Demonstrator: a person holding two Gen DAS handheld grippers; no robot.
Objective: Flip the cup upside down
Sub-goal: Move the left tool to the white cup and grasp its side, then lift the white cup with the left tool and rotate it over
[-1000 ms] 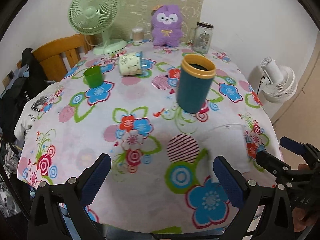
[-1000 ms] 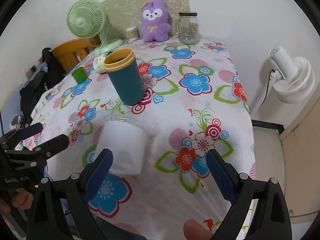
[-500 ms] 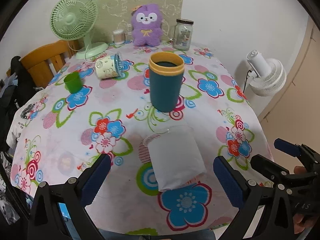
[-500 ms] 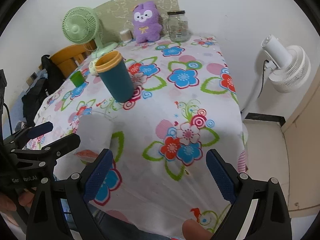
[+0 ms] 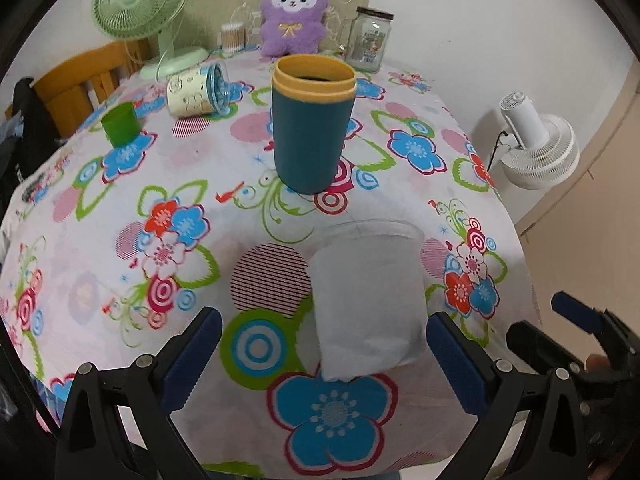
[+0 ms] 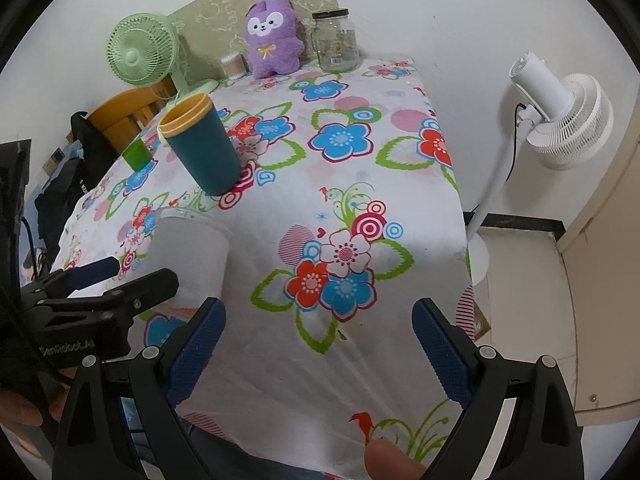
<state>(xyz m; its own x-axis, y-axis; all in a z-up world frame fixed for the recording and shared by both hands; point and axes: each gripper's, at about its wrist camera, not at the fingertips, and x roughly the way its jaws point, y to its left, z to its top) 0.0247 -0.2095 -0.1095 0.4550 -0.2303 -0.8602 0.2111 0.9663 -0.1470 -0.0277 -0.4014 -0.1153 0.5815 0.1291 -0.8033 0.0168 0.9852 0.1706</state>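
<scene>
A frosted clear plastic cup (image 5: 366, 292) stands upright, mouth up, near the front edge of the floral tablecloth (image 5: 160, 208). My left gripper (image 5: 320, 350) is open and empty; the cup sits just ahead, toward its right finger. In the right wrist view the cup (image 6: 190, 252) is at the left, with the left gripper (image 6: 92, 284) in front of it. My right gripper (image 6: 318, 342) is open and empty, over the table's front right part, away from the cup.
A teal tumbler with a yellow rim (image 5: 312, 120) stands behind the cup. A small green cup (image 5: 120, 124), a tipped cream container (image 5: 198, 94), a green fan (image 5: 140, 4), a purple plush (image 5: 294, 12) and a glass jar (image 5: 368, 40) sit further back. A white fan (image 6: 560, 120) stands right of the table.
The left gripper has moved forward and lower toward the frosted cup, which now looms larger between its fingers. The right gripper has shifted right. Both stay open.
</scene>
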